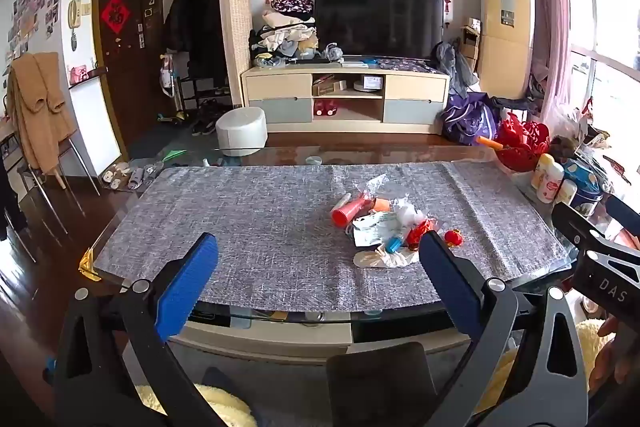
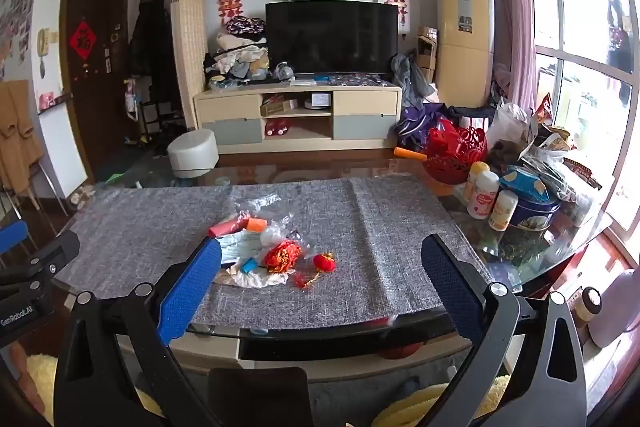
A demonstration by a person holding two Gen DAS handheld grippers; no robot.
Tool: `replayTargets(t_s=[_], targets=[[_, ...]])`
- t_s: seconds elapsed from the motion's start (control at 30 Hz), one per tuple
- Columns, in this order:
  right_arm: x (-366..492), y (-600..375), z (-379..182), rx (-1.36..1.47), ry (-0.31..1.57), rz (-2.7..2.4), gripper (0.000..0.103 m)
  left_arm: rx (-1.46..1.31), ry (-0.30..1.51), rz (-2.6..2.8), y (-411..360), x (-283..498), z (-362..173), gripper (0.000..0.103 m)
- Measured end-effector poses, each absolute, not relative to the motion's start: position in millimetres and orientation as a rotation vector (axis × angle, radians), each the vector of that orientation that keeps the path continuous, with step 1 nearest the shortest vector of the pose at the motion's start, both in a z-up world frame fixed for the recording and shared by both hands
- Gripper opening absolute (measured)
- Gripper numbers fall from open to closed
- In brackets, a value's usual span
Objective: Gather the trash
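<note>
Showing white stool (image 1: 241,131) whole, bottles (image 2: 486,197) clearer right

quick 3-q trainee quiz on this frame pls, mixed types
1. True or false: both grippers are open and hold nothing.
2. The trash pile lies on: A) bare glass B) the grey mat C) the floor.
3. Which piece lies apart from the pile, toward the bottles?

Key:
1. True: left gripper and right gripper stand wide, short of the pile.
2. B.
3. The small red lantern ornament.
</note>
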State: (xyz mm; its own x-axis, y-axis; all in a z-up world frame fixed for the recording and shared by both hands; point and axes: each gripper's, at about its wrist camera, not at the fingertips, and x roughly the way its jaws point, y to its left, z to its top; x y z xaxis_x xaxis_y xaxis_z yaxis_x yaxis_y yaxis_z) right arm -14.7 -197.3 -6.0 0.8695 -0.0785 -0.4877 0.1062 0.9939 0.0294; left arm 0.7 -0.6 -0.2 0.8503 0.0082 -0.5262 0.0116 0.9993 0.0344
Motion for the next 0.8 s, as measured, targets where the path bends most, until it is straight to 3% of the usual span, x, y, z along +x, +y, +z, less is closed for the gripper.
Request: replayTargets(t_s=[0.8], targets=[[-14.2,-193.8,-4.8,0.063,0.499,-0.097,0.100,0.035,0.537,-0.005,-10.0,-1.7,3.3,0.095]])
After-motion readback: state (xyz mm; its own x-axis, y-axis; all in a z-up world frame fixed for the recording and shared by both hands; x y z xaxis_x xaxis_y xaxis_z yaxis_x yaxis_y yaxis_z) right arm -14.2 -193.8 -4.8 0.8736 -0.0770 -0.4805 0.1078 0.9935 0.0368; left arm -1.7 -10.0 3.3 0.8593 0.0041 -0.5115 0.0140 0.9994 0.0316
